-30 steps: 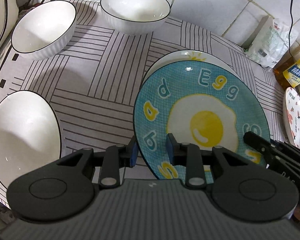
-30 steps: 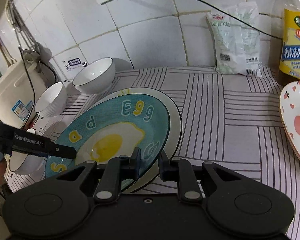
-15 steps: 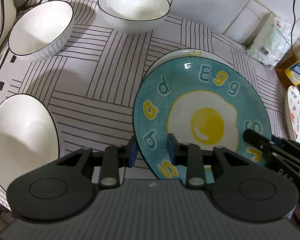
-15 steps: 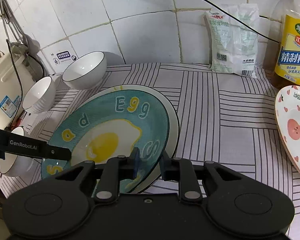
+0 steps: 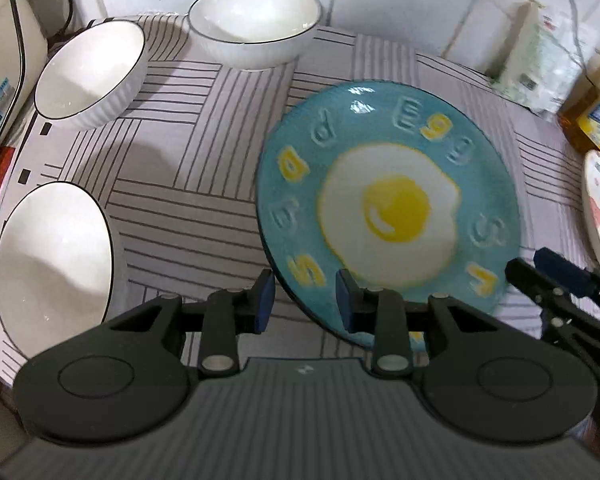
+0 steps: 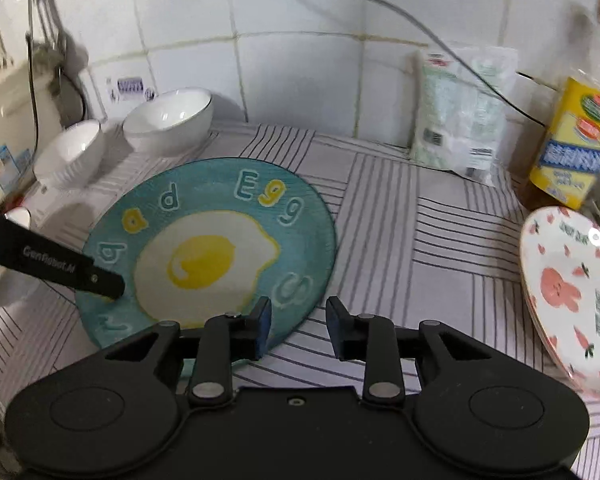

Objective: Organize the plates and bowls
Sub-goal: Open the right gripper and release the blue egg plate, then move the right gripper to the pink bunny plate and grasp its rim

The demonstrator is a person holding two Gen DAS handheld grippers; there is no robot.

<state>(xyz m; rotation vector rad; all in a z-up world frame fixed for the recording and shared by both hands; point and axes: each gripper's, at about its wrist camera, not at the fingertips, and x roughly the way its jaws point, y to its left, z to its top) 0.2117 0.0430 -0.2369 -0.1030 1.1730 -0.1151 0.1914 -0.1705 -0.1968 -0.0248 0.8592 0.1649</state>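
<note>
Found three white bowls ringing the far and left edge of the striped table, by a cream cooker. Saw a bag and an oil bottle against the tiles, and a rabbit plate off to the right. Found the egg plate mid-table, face up, round with no long side, its "Egg" lettering toward the wall. Caught its near rim between the narrow jaws of the left gripper; could not tell whether the pads pressed. Saw the right gripper opening, the rim just inside its left finger, striped cloth in the rest of the gap. Could not judge, through blur, whether the plate lay flat. Lost the nearest bowl and the rabbit plate partly past the frame.
</note>
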